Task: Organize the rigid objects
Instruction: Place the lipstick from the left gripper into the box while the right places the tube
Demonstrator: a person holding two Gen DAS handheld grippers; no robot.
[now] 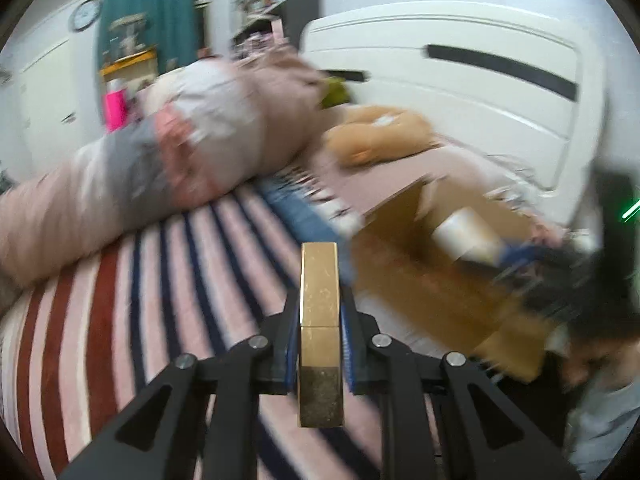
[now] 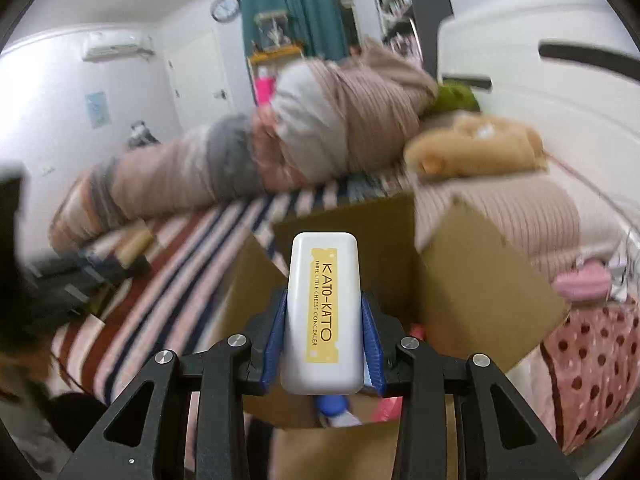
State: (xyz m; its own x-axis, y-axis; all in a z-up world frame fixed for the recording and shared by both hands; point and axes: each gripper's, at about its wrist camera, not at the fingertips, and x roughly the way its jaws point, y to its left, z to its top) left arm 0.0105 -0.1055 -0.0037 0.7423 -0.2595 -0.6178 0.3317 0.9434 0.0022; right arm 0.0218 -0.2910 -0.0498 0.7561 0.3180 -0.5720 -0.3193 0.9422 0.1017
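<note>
walls white | teal curtain | wall clock — striped bed cover

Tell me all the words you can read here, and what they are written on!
"KATO-KATO": yellow label on the white case held in the right gripper.
"THREE LITTLE CHEESE CONCEALER": small print on the same label.
Gold bar in the left gripper: no words.
Wall clock: too blurred to read.
</note>
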